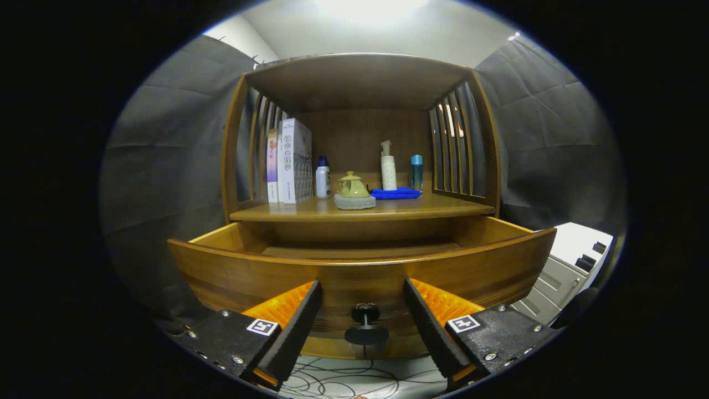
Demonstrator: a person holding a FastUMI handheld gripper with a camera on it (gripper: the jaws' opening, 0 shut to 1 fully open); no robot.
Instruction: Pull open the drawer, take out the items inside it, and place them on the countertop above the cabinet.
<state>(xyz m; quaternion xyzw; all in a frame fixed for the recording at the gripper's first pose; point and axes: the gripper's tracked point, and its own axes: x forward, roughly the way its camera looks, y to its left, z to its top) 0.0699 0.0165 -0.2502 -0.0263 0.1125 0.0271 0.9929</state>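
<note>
The wooden drawer [249, 271] stands pulled out toward me, its curved front panel just ahead of my fingers. Its black knob [365, 324] sits between my fingertips without touching either pad. My gripper [363, 302] is open, the black pads [302, 318] spread to both sides of the knob. The drawer's inside is mostly hidden behind the front panel; I can make out no item in the strip that shows. Above it lies the countertop [437, 209], bearing a small yellow teapot [353, 187] on a grey mat, a blue cloth [396, 193] and some bottles.
Books [291, 160] stand at the countertop's left, beside a white bottle [323, 178]. A pump bottle [388, 166] and a blue bottle [416, 172] stand at the back right. Slatted sides and a top board enclose the shelf. A grey-white unit [570, 266] is at the right; cables [343, 379] lie on the floor.
</note>
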